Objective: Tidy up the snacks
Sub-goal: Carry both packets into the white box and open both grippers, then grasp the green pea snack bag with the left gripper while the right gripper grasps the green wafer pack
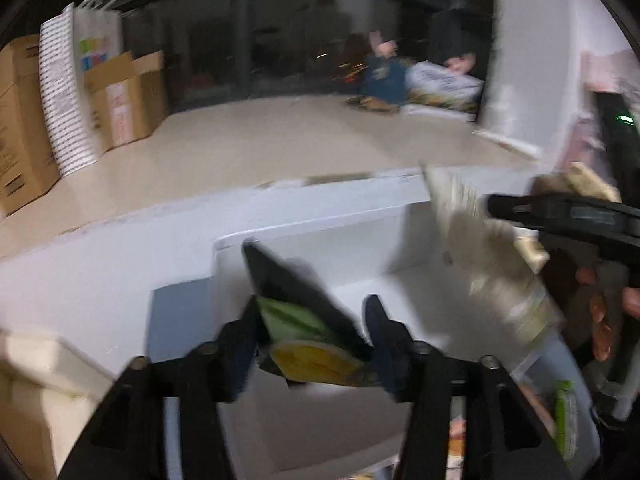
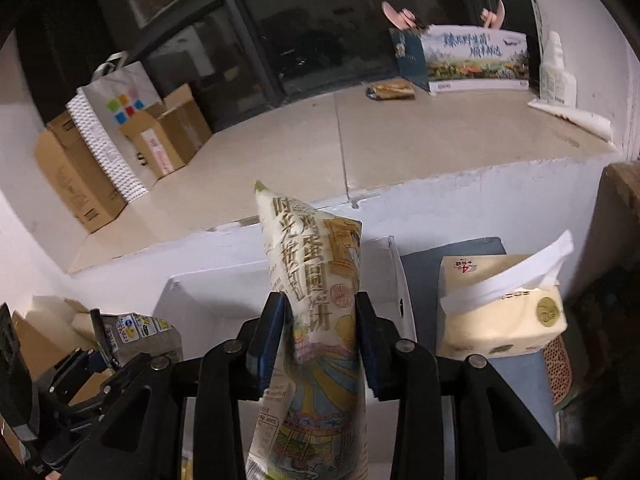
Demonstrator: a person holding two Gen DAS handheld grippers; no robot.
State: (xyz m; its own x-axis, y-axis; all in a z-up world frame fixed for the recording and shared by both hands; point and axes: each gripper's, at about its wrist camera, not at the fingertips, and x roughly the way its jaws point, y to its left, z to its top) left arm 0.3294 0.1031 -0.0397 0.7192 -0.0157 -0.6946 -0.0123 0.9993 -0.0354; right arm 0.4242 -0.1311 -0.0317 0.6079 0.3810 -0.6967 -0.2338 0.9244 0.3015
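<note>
My left gripper [image 1: 310, 322] is shut on a dark snack bag with green and yellow print [image 1: 304, 320], held over an open white box [image 1: 320, 228]. My right gripper [image 2: 320, 320] is shut on a cream snack bag with Chinese writing [image 2: 312, 280], held upright above the same white box [image 2: 224, 280]. The cream bag [image 1: 480, 248] and the right gripper show blurred at the right of the left wrist view. The left gripper with its dark bag [image 2: 136, 332] shows at the lower left of the right wrist view.
A tissue pack [image 2: 504, 308] lies on a blue surface to the right. A beige ledge [image 2: 320, 148] behind holds cardboard boxes [image 2: 80, 176], a paper bag [image 2: 124, 92], a printed box [image 2: 476, 56] and a small packet [image 2: 392, 90]. More snacks [image 1: 564, 420] lie at lower right.
</note>
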